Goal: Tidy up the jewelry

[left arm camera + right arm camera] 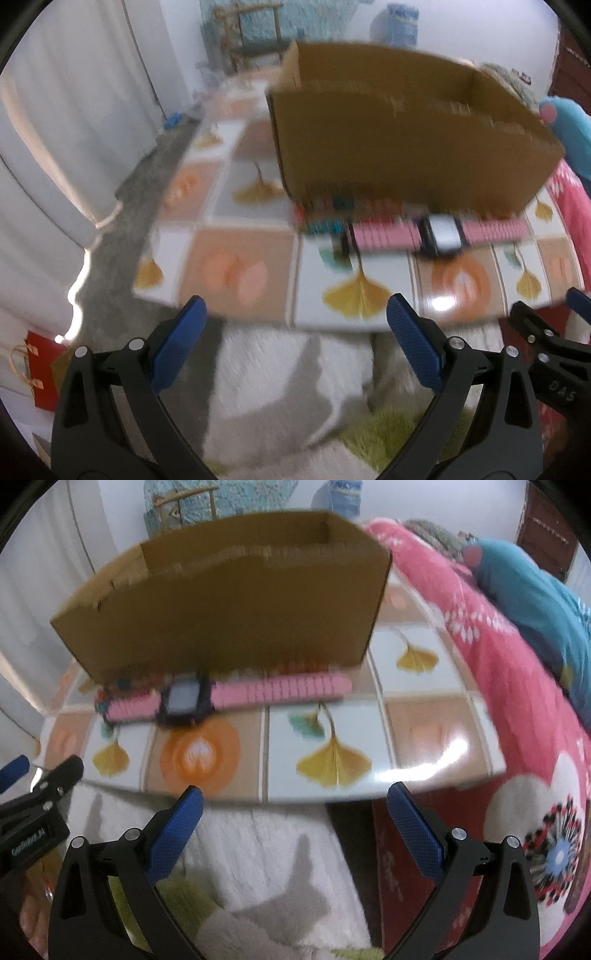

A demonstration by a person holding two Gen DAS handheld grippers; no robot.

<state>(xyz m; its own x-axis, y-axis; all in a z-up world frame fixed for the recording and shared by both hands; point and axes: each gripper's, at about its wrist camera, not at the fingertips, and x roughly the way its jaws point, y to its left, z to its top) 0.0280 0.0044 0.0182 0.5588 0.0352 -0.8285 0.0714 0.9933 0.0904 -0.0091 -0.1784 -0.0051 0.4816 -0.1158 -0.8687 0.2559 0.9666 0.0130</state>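
A: On the tiled surface (424, 738), just in front of the cardboard box (229, 605), lies the pink watch (229, 698), its strap running left to right across both views.

B: Which gripper is nearer?

A: Hard to tell. The watch face sits ahead-right of the left gripper (295, 332) and ahead-left of the right gripper (295, 812). Both are spread wide and empty, short of the surface's near edge.

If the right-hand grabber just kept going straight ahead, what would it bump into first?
Probably the near edge of the patterned table, since the open right gripper sits just short of it. If it clears the edge, the pink watch and cardboard box lie beyond; blur hides depth.
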